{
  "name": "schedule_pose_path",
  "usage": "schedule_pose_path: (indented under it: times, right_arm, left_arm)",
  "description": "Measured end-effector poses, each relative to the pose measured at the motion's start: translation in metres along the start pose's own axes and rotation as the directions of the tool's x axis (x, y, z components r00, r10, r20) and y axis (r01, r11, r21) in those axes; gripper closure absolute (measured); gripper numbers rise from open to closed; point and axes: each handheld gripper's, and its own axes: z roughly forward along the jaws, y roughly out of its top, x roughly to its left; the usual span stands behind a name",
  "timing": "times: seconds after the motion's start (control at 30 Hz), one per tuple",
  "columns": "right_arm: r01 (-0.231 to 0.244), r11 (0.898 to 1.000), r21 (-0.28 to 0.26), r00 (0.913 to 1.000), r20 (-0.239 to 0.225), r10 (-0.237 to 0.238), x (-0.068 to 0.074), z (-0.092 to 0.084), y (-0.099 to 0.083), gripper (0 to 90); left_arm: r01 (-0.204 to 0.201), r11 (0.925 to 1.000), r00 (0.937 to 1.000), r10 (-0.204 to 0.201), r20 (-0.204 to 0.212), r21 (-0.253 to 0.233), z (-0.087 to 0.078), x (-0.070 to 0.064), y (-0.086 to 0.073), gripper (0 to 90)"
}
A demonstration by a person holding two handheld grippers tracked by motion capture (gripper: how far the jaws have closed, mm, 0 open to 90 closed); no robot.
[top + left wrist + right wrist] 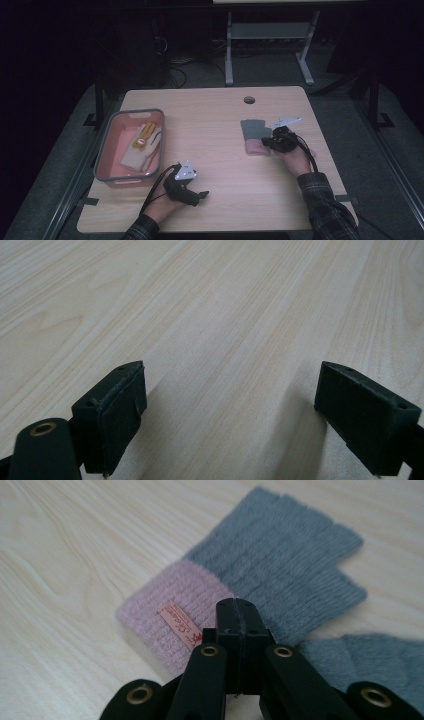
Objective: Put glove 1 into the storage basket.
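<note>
Two grey-and-pink knitted fingerless gloves (254, 134) by the table's right edge, one pink plastic basket (111, 130) at its left edge holding one cream-and-yellow glove (142, 146).

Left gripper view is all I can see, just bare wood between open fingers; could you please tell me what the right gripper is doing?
Observer: The right gripper has its fingers shut over a grey glove with a pink cuff.
Operator: Anything else there?
Observer: A second grey glove lies beside the first.
Operator: And nearer my side?
Observer: A pink bin holds a cream and yellow glove.
</note>
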Motion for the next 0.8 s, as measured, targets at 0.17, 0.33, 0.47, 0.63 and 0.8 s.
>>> schedule_pose_path:
  times: [0.17,0.33,0.47,0.63,0.8]
  right_arm:
    - [0.001,1.000,0.015,0.9997,-0.026,0.000,0.005,0.002,-0.001,90.0]
    - [0.038,0.999,0.026,0.9975,-0.060,-0.037,0.016,0.004,0.001,90.0]
    - [0.057,0.998,0.034,0.9938,-0.098,-0.053,0.028,0.005,0.003,90.0]
    - [0.101,0.994,0.038,0.9855,-0.141,-0.094,0.043,0.007,0.004,90.0]
    - [0.137,0.990,0.042,0.9767,-0.172,-0.128,0.058,0.007,0.005,90.0]
  left_arm:
    - [0.001,1.0000,1.0000,-0.001,0.001,-0.003,0.000,0.000,0.000,12.6]
    - [0.002,1.0000,1.0000,-0.002,0.001,-0.004,0.000,0.000,0.000,12.6]
    - [0.002,1.0000,1.0000,-0.002,0.001,-0.004,0.000,0.000,0.000,12.6]
    - [0.001,1.0000,1.0000,-0.001,0.001,-0.003,0.000,0.000,0.000,12.6]
    - [-0.001,1.0000,1.0000,0.001,0.001,-0.001,0.000,0.000,0.000,12.6]
